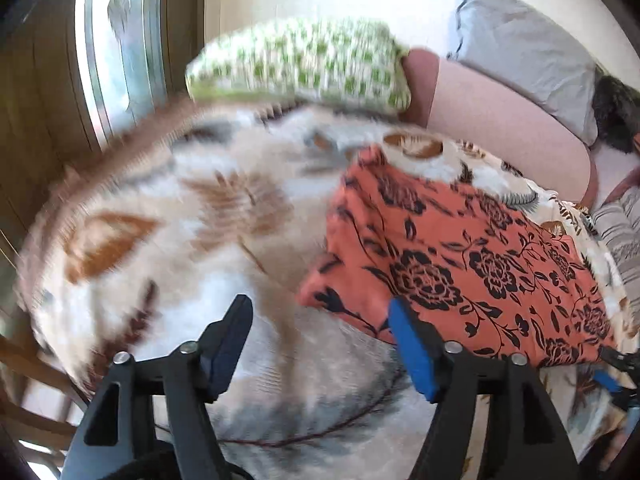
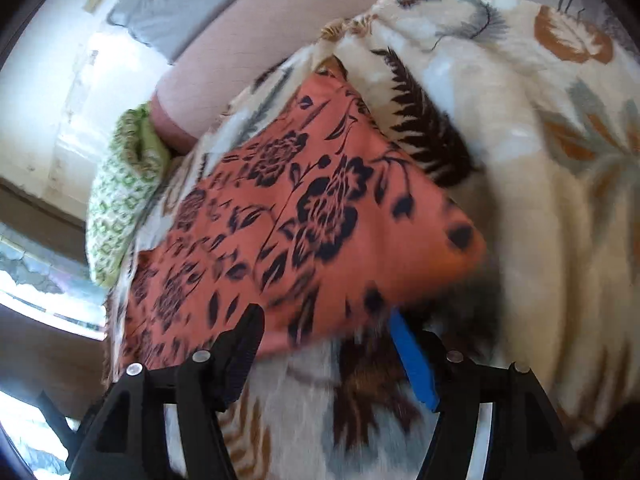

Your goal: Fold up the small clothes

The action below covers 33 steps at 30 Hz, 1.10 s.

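Broadly, both views are filled by a leaf-printed blanket (image 1: 168,208) covering a bed, with an orange floral garment (image 1: 472,264) lying flat on it. Behind the blanket run a pink bolster (image 1: 500,116), a grey pillow (image 1: 520,40) and a green-patterned cushion (image 1: 304,60); all 3 appear in both views.

Only the left wrist view shows a window (image 1: 120,40) at upper left, a dark furry shape (image 1: 616,116) at the right edge, and striped fabric (image 1: 624,232) beside the garment's far side. It also catches part of the other gripper at lower right, by the garment's edge.

Only the right wrist view shows the garment's near corner drooping just ahead of the right gripper (image 2: 324,320), and a dark fern motif (image 2: 424,124) on the blanket beside the cloth.

The left gripper (image 1: 320,312) is spread wide and grasps nothing; its blue-padded finger sits at the garment's lower edge, though contact cannot be told. The right gripper is likewise spread, with the cloth's hem between and above its fingers, not pinched. Motion blur softens much of both views.
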Each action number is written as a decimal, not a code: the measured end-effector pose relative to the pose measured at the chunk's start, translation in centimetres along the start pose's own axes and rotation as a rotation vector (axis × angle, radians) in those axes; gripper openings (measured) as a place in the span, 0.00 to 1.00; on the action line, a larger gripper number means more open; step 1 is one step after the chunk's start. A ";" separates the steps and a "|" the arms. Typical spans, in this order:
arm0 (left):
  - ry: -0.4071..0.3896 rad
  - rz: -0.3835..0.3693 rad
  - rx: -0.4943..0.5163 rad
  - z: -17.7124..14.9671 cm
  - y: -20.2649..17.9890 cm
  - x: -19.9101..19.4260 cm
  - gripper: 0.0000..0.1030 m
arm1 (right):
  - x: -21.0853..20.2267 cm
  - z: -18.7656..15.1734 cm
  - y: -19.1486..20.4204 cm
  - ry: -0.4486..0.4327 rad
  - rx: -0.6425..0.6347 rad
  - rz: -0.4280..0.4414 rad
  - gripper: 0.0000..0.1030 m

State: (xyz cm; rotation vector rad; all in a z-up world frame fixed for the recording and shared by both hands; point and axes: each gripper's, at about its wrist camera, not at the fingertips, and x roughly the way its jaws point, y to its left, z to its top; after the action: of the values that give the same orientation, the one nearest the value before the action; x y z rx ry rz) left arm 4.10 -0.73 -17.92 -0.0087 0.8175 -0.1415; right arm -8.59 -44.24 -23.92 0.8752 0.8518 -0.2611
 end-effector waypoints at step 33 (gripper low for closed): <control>-0.162 0.061 0.178 3.9 -6.2 -6.6 0.89 | -7.9 -2.7 10.4 -0.289 -0.342 0.073 0.66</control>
State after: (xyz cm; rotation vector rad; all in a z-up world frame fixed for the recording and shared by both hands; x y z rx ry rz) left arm 1.67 -6.19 -10.09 0.1699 0.6404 -0.1536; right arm -9.79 -36.56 -13.06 0.5312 0.5711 -0.1657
